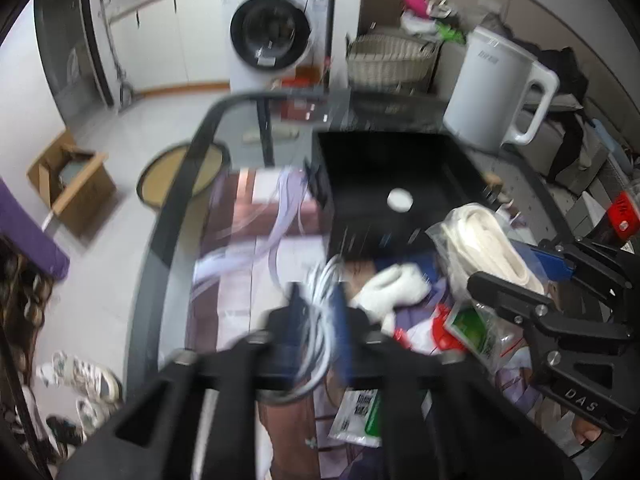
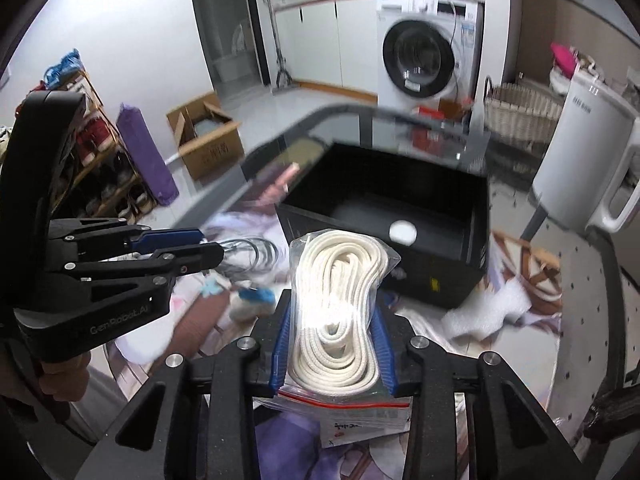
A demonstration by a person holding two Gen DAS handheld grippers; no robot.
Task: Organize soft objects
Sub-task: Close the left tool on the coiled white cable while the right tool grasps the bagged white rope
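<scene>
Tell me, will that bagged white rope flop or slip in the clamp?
Probably floppy: the white rope is soft coils in a thin clear bag, standing only because the right gripper squeezes its sides. The glossy plastic looks slippery, so it may slide. It seems light for its bulk.

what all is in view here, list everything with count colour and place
black box: 1, black, open, middle of table
round pad: 1, white, inside the box
bagged rope: 1, white coil in clear zip bag, between the right tongs' fingers
cable coil: 1, pale grey, between the left tongs' fingers
kettle: 1, white, table's far right
washing machine: 1, white, back wall
wicker basket: 1, cream, right of the washer
cardboard box: 1, brown, open, on floor
left tongs: 1, black with blue pads, shut on cable coil
right tongs: 1, black with blue pads, shut on bagged rope
</scene>
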